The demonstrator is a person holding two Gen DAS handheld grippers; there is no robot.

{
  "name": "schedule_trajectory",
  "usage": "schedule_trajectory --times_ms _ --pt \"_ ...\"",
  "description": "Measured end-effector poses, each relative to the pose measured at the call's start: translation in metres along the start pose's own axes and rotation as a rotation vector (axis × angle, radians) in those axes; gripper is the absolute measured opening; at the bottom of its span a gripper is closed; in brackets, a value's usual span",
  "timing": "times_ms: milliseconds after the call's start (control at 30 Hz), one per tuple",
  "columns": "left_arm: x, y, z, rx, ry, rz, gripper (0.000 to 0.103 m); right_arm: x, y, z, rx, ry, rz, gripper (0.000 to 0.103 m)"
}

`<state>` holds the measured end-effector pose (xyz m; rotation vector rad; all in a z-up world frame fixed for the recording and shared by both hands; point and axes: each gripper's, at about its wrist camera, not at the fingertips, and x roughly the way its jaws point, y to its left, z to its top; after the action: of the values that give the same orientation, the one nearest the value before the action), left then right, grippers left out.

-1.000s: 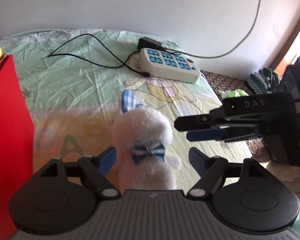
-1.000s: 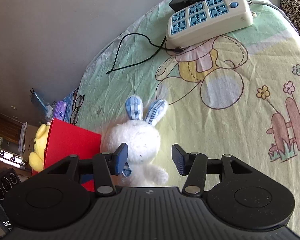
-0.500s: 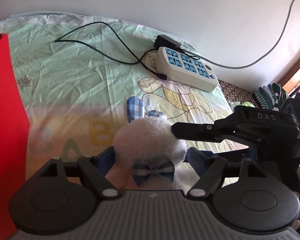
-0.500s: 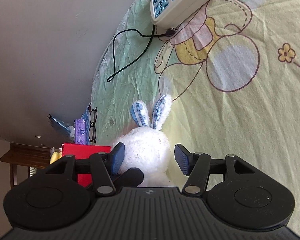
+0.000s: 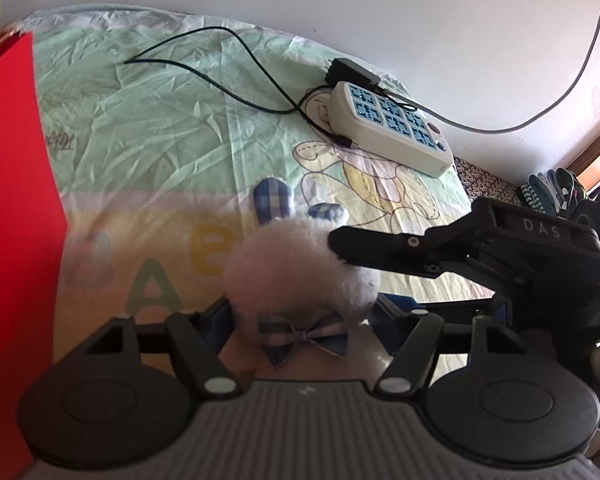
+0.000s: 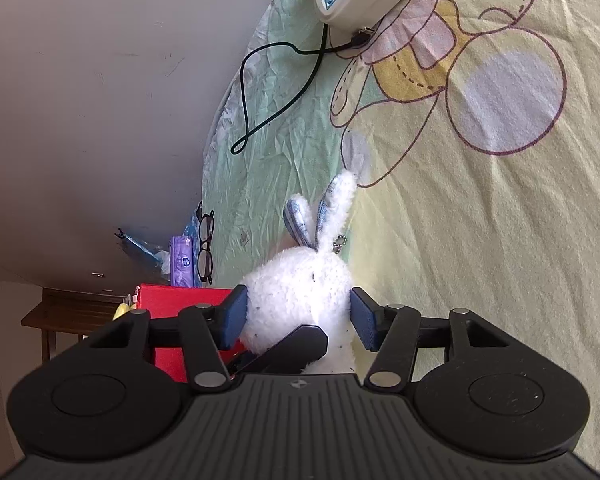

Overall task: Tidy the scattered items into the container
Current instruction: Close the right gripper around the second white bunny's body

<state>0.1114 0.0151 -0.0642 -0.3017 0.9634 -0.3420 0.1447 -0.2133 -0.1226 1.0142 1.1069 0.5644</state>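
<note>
Plush rabbit serves as the landmark in the left wrist view: white, with blue checked ears and a checked bow tie, it lies on a cartoon-print sheet. The left gripper straddles it just below the head; its jaws have just been closing, and the blue pads sit against the fur on both sides at the bow tie, so it has hold of the toy. A finger of the right gripper reaches in from the right of the rabbit and touches the top of its head. Left of the rabbit, well apart, stands the red container. Beyond the rabbit's ears lies a white power strip with a dark cable trailing across the sheet.

From the right wrist view, the rabbit sits between the right gripper's pads, its jaws partly open: the left pad touches the fur, the right one stands just clear. A black finger of the left gripper crosses below the rabbit. The red container is left of the rabbit, with spectacles beyond it.
</note>
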Motion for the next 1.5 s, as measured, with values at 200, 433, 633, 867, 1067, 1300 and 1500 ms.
schedule_trajectory --times_ms 200,433,633,867,1067,1300,1500 --pt "-0.015 -0.014 -0.015 0.029 0.006 -0.049 0.065 -0.03 -0.017 -0.015 0.018 -0.032 0.002 0.055" --pt "-0.009 -0.017 -0.013 0.081 0.007 -0.053 0.073 -0.058 -0.036 -0.023 0.051 -0.08 -0.026 0.059" --pt "0.007 -0.015 -0.006 0.055 0.032 -0.07 0.067 -0.043 -0.012 -0.016 -0.005 -0.101 -0.039 0.06" --pt "-0.002 -0.021 -0.019 0.049 0.034 -0.062 0.066 -0.038 -0.01 -0.015 -0.016 -0.058 -0.02 0.056" --pt "-0.027 -0.031 -0.044 0.059 0.045 -0.089 0.066 -0.052 -0.007 -0.036 -0.05 -0.034 -0.019 0.056" --pt "-0.038 -0.036 -0.075 0.136 0.077 -0.076 0.07 -0.062 -0.02 -0.064 -0.041 0.007 -0.048 0.065" --pt "-0.033 -0.035 -0.066 0.149 0.04 -0.056 0.079 -0.06 -0.009 -0.064 -0.081 -0.031 -0.077 0.069"
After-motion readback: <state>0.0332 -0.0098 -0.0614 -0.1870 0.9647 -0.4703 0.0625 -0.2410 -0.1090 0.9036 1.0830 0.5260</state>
